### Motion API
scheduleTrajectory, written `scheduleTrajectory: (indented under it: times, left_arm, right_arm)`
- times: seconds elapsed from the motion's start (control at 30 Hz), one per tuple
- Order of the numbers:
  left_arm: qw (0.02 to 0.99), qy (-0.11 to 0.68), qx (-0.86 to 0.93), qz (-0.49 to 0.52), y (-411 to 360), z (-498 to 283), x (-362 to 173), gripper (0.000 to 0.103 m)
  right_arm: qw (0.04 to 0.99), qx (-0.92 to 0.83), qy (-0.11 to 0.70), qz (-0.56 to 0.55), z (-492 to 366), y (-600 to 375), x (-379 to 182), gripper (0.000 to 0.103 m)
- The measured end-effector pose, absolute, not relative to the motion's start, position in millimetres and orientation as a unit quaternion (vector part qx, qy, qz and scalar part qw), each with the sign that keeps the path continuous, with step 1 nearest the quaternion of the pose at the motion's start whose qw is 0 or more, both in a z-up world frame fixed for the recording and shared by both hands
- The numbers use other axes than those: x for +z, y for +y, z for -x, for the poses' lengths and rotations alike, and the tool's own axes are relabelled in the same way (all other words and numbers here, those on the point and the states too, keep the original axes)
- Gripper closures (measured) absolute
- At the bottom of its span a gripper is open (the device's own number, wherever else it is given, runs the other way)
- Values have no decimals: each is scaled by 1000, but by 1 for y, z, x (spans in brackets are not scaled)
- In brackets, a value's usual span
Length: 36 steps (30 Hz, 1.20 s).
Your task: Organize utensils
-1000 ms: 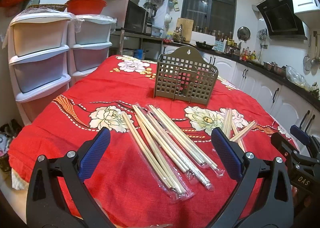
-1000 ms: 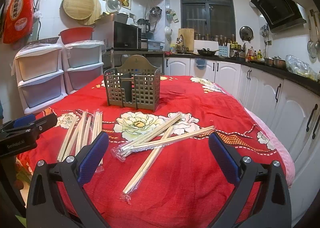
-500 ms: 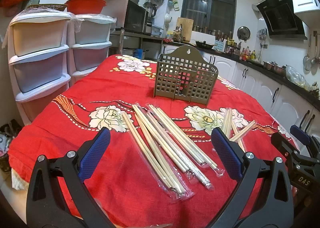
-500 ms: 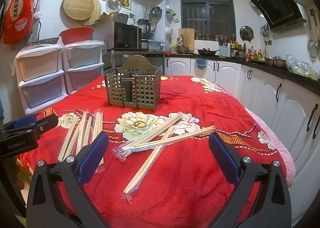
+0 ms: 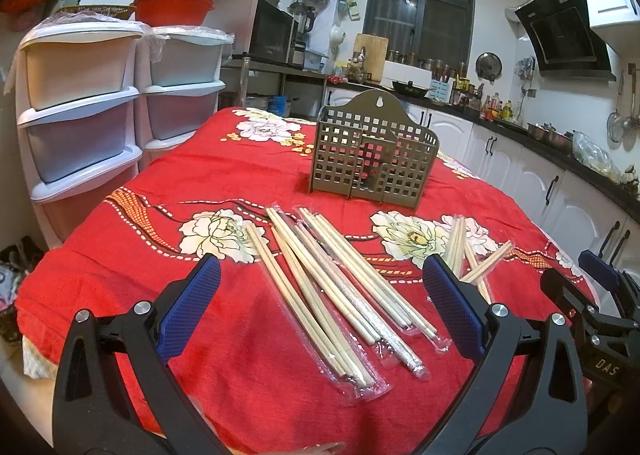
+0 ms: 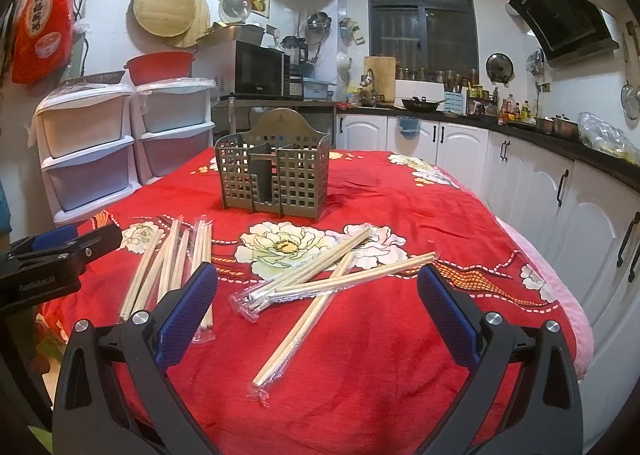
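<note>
Both grippers spread wide, empty. Left gripper [image 5: 320,303] hovers over wrapped chopstick bundle [image 5: 332,291], long axis running away toward slotted holder [image 5: 372,163]. Right gripper [image 6: 316,303] nearer crossed chopstick pairs [image 6: 320,275].

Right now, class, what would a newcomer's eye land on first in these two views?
The bright red flowered tablecloth fills both views. At its centre stands an olive-brown perforated plastic utensil basket, empty as far as shows. In front of it lie plastic-wrapped pale wooden chopsticks in two loose heaps, with both grippers' blue-padded fingers spread wide above them.
</note>
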<state>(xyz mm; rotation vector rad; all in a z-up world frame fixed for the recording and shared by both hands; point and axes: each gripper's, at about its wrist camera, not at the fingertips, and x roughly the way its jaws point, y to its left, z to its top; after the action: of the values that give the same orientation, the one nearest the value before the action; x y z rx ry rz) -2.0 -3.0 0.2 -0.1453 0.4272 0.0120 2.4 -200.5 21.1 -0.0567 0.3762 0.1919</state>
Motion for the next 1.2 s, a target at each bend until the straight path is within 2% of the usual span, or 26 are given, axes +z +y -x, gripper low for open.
scheduleTrajectory:
  times: [0.3, 1.0, 1.13, 1.2]
  left_arm:
    - [972, 217, 3, 89, 11, -4, -1, 10]
    - [943, 307, -19, 129, 45, -55, -6, 10]
    - [936, 323, -28, 137, 53, -73, -4, 13]
    - [931, 333, -34, 144, 57, -84, -4, 18]
  right_arm:
    - [971, 114, 207, 27, -18, -199, 20, 6]
    - [949, 149, 277, 20, -78, -193, 20, 6]
    - [946, 147, 288, 19, -93, -197, 21, 6]
    - [943, 145, 299, 12, -103, -200, 21, 6]
